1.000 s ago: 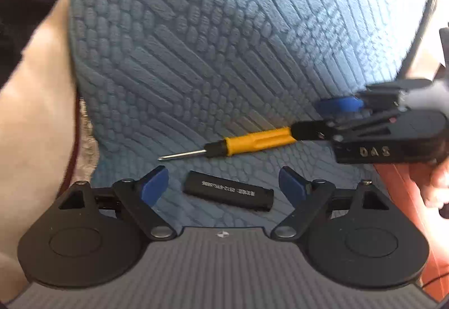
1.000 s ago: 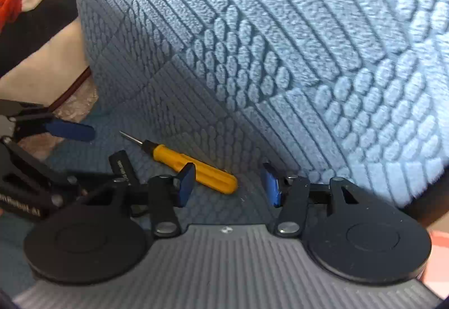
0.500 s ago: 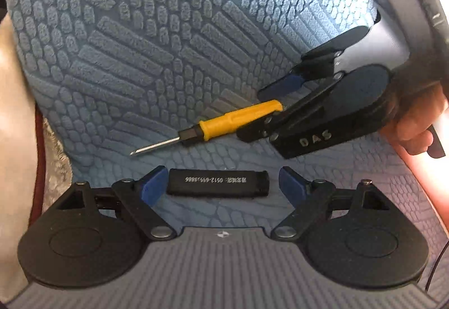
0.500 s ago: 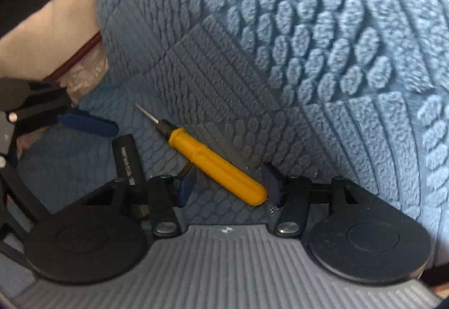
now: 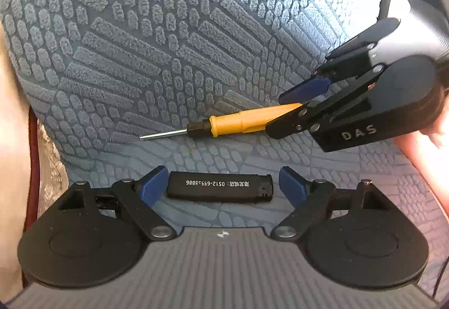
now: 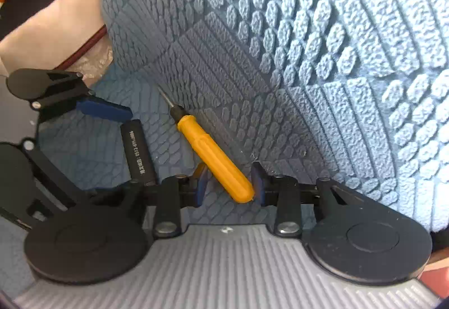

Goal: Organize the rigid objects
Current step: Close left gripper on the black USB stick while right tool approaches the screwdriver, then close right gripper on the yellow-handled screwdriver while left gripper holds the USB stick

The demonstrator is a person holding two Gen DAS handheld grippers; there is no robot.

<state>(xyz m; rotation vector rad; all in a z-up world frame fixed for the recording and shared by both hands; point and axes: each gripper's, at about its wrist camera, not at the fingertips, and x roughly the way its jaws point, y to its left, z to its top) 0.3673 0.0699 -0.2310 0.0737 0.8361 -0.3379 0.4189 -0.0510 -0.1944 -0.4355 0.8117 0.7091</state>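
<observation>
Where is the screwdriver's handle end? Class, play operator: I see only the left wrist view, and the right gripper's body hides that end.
Observer: The yellow screwdriver has its handle end between the right gripper jaws, which have just been closing.
Operator: Is it square in them?
Observer: No, it crosses them at a slant, with the shaft pointing up and left in the right wrist view.
Operator: Are both sides touching?
Observer: Both blue pads appear to touch the handle.
</observation>
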